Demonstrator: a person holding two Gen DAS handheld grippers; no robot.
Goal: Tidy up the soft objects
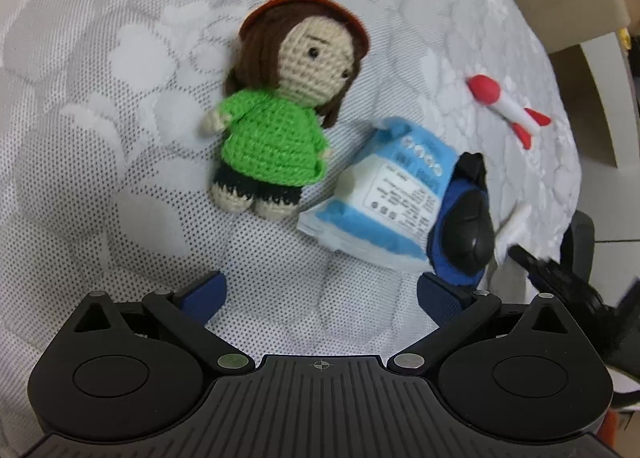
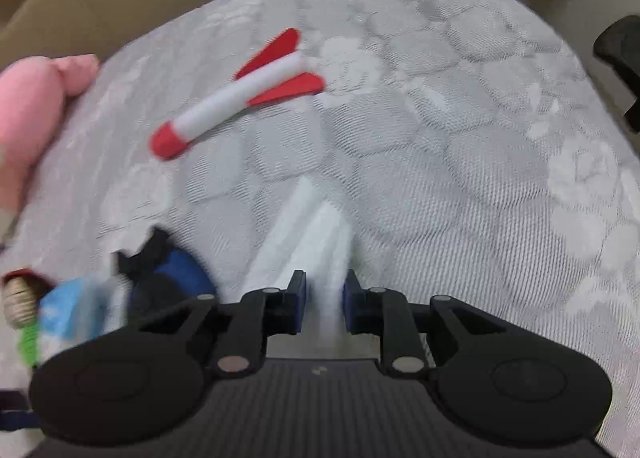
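Grey patterned mattress (image 1: 100,58): crocheted doll (image 1: 276,114) in green sweater; blue-and-white plush pack (image 1: 384,198) beside it; foam rocket (image 1: 506,106), red-nosed; pink plush (image 2: 28,110) at edge.

From my left gripper (image 1: 320,298), open mattress (image 1: 100,138) lies at ten o'clock. The crochet doll (image 1: 276,118) blocks twelve, the blue-white plush (image 1: 384,198) and blue-black plush (image 1: 464,226) crowd two. From my right gripper (image 2: 324,302), one to three is clear; the foam rocket (image 2: 236,98) sits at eleven, a pink plush (image 2: 28,110) at ten.
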